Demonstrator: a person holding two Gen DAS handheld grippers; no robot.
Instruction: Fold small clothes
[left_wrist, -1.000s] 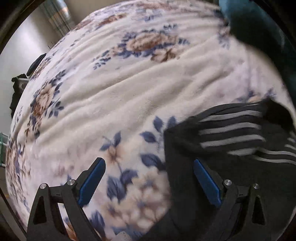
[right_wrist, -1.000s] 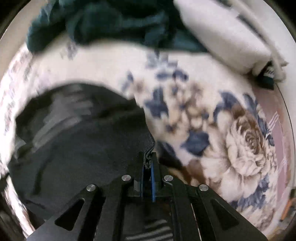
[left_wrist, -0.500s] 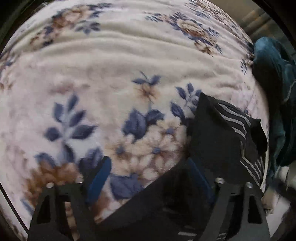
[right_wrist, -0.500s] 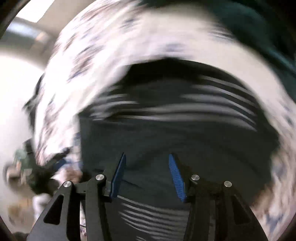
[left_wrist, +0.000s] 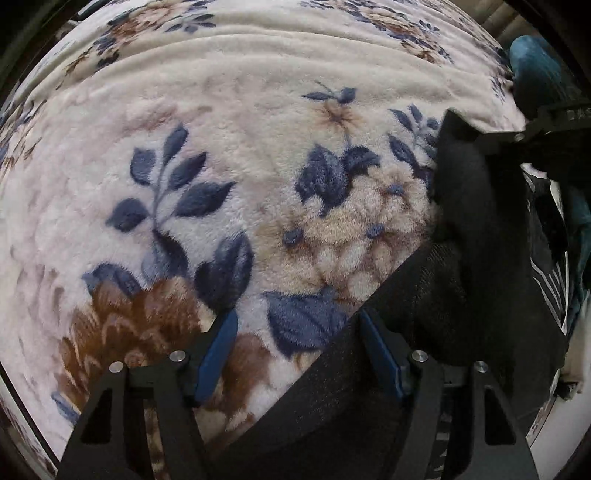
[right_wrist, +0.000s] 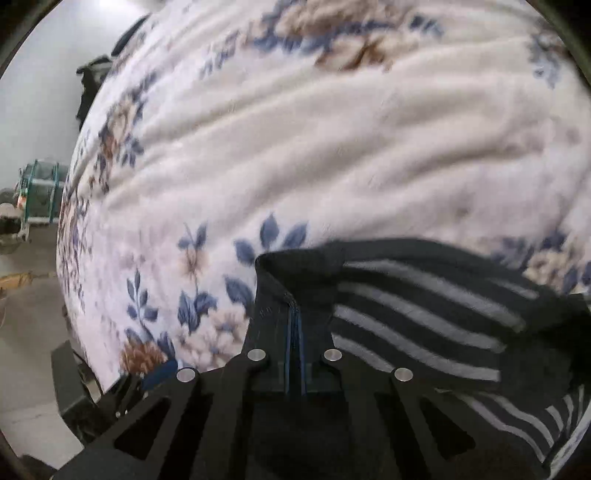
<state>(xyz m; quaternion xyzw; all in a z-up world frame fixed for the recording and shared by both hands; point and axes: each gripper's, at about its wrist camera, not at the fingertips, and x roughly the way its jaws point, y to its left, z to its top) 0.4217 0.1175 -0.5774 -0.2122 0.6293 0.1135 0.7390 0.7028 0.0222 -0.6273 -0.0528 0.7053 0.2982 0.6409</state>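
Now right claw (right_wrist: 294, 332) pinching black striped garment (right_wrist: 424, 325) edge, left claw (left_wrist: 299, 354) wide beside it, floral blanket (left_wrist: 221, 166) bare leftward.

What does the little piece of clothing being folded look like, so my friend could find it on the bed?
Look at the big fluffy cream blanket with blue and brown flowers. Near its edge lies a small black garment with grey stripes, one corner pinched in the shut right tongs. The only other cloth nearby is a plain teal one; this one is dark and striped.

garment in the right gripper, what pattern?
The garment is black with pale grey horizontal stripes, clearest in the right wrist view.
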